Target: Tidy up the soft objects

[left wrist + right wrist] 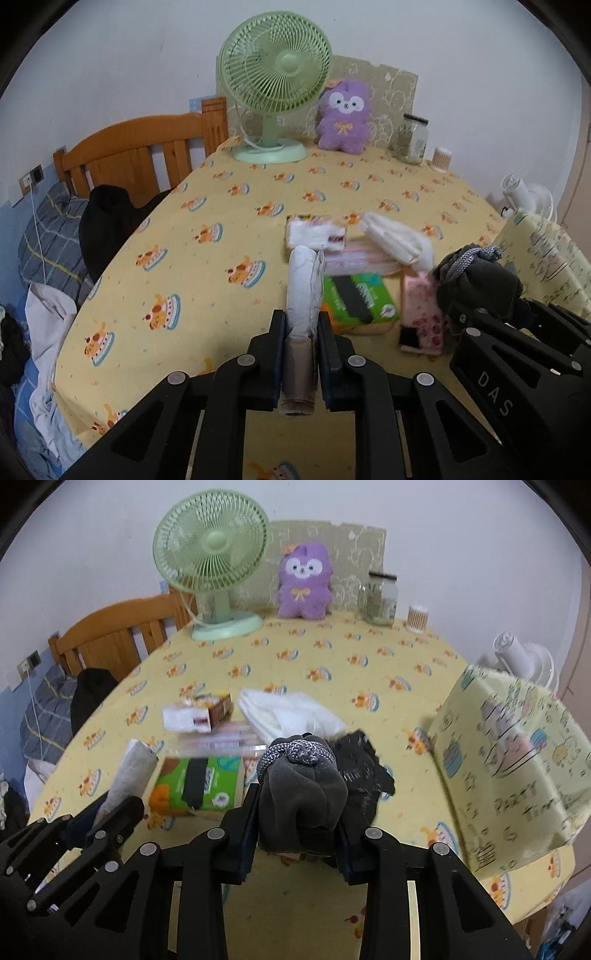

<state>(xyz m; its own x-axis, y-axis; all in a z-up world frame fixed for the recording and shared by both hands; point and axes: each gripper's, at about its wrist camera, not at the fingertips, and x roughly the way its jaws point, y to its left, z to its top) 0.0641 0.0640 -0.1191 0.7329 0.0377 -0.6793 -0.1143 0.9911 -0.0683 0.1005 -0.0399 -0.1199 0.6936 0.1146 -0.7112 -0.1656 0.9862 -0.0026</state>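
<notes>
While both grippers sit at the bottom of their own frames, each clamps one soft item. In the left wrist view, the left gripper (302, 325) is nearly closed, its pads pressing on a roll (301, 291) of pale bags that runs up the lower centre of the frame, with a brownish core end between the jaws. The right gripper (491, 332) appears at the lower right of that view with a dark bundle (476, 284) in it.

In the right wrist view, the right gripper (301, 819) is partly closed on the grey bundle (303, 786), which fills the gap between the pads at frame centre; a grey cord (299, 755) lies on top of it. The left gripper (110, 808) shows at the lower left.

Just beyond the fingers, on the yellow tablecloth (332, 657), lie a green tissue pack (201, 781), a black cloth (362, 775) right of the bundle, a white cloth (291, 712) and a small open box (199, 712). A pink patterned pouch (421, 314) lies beside the tissue pack in the left view. A yellow fabric box (517, 768) stands at the right edge.

At the far edge stand a green fan (212, 554), a purple plush (304, 583), a glass jar (380, 598) and a small swab tub (417, 618). A wooden bed frame (110, 635) occupies the upper left.
</notes>
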